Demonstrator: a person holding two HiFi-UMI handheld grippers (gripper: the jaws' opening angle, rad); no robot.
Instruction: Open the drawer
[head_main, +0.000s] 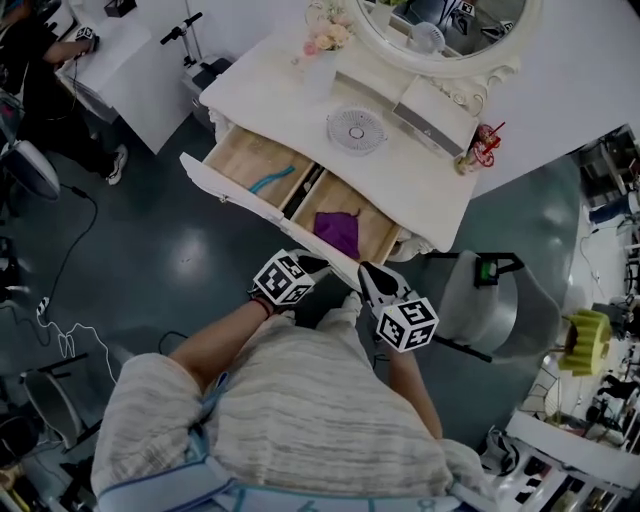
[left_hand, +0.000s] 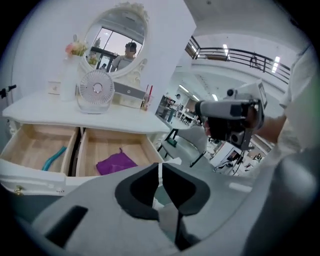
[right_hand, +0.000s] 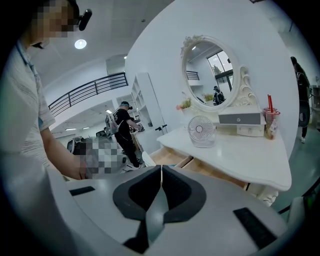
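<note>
The left claw (left_hand: 160, 171) is clenched, its pads together with nothing between them. The right claw (right_hand: 161, 172) is clenched and empty in the same way. In the head view both are held close before the person's body. The left claw (head_main: 290, 277) and the right claw (head_main: 397, 308) are near each other, and neither touches the furniture.

The drawer (head_main: 240, 158) is at 12 o'clock from them. It is pulled far out of the white table (head_main: 280, 90), so that its two wooden compartments lie open to see. I judge the task as good as done: the drawer is out and no claw is on its front. At most, the hands are left to be taken away.

In the compartment at 10 o'clock lies a teal thing (head_main: 272, 180), and in the one at 12 o'clock a purple cloth (head_main: 340, 232). On the table stand a small round fan (head_main: 356, 130), a cup with a red straw (head_main: 480, 150) and an oval mirror (head_main: 400, 30). A grey chair (head_main: 480, 300) stands at 3 o'clock of the right claw, near the drawer's corner. Nothing stands between the claws and the drawer.
</note>
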